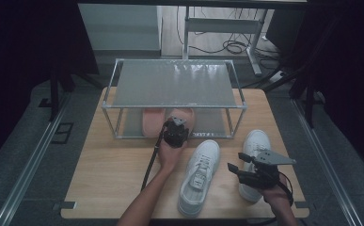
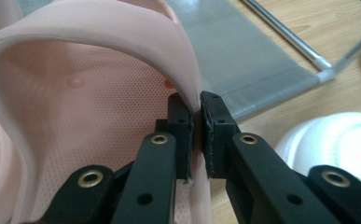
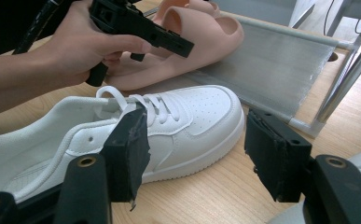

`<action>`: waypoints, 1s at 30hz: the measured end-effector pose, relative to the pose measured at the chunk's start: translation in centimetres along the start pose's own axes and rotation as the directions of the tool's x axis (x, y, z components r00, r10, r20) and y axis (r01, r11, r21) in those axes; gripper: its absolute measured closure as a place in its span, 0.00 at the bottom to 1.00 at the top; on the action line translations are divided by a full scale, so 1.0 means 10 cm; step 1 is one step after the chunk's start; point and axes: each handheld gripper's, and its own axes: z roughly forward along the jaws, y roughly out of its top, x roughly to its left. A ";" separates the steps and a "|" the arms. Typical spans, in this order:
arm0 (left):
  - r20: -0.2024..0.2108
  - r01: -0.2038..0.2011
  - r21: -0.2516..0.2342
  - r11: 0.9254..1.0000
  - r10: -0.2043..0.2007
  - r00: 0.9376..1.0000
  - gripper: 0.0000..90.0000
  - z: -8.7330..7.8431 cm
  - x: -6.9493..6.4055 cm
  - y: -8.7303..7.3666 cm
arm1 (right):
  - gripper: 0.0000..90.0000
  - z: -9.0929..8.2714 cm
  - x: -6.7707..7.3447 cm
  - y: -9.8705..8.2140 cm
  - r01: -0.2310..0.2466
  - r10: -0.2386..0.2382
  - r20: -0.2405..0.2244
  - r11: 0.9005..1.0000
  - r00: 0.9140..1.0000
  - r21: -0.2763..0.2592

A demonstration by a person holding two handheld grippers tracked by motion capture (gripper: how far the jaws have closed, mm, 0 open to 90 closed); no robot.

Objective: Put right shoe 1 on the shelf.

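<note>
The left gripper (image 2: 196,140) has its jaws pinched on the strap of a pink slipper (image 2: 94,88), the thin rubber edge squeezed between the two black pads in the middle of the left gripper view. In the high view this gripper (image 1: 175,133) sits at the centre of the frame, at the front edge of the rack (image 1: 175,84), with the slipper (image 1: 182,117) lying on the rack's lower shelf. A second pink slipper (image 1: 152,120) lies just beside it on the left, on the same shelf.

The right gripper (image 3: 192,154) holds nothing; its jaws stand wide apart at the bottom of the right gripper view, with a white sneaker (image 3: 136,126) seen between and beyond them. In the high view it (image 1: 238,162) hovers at the lower right, over the table (image 1: 109,174). One white sneaker (image 1: 199,176) lies on the wood between the two hands, and another sneaker (image 1: 256,141) lies to the right, partly under the right gripper.
</note>
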 end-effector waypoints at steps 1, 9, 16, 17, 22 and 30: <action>0.002 0.005 -0.004 1.000 -0.005 1.000 0.93 0.02 0.01 0.00 | 0.45 0.00 0.00 0.00 0.000 0.000 0.003 1.000 1.000 -0.003; -0.041 0.017 -0.008 1.000 -0.017 0.999 0.92 0.14 0.00 0.02 | 0.45 0.00 -0.01 0.00 -0.001 0.001 0.004 1.000 1.000 -0.003; -0.048 0.009 0.007 1.000 -0.009 0.999 0.82 0.14 -0.01 0.02 | 0.45 -0.01 -0.01 0.00 0.000 0.000 0.003 1.000 1.000 -0.003; -0.046 0.004 0.009 1.000 -0.004 0.999 0.80 0.12 0.00 0.02 | 0.45 -0.01 -0.01 0.00 -0.002 0.002 0.004 1.000 1.000 -0.004; -0.012 -0.001 0.015 1.000 0.001 1.000 0.69 -0.06 0.02 -0.01 | 0.45 0.00 0.00 0.00 0.001 -0.001 0.004 1.000 1.000 -0.002; 0.081 -0.032 -0.001 0.999 0.032 0.996 0.69 -0.38 0.08 -0.19 | 0.45 0.01 0.01 0.00 0.005 -0.005 0.003 1.000 1.000 0.003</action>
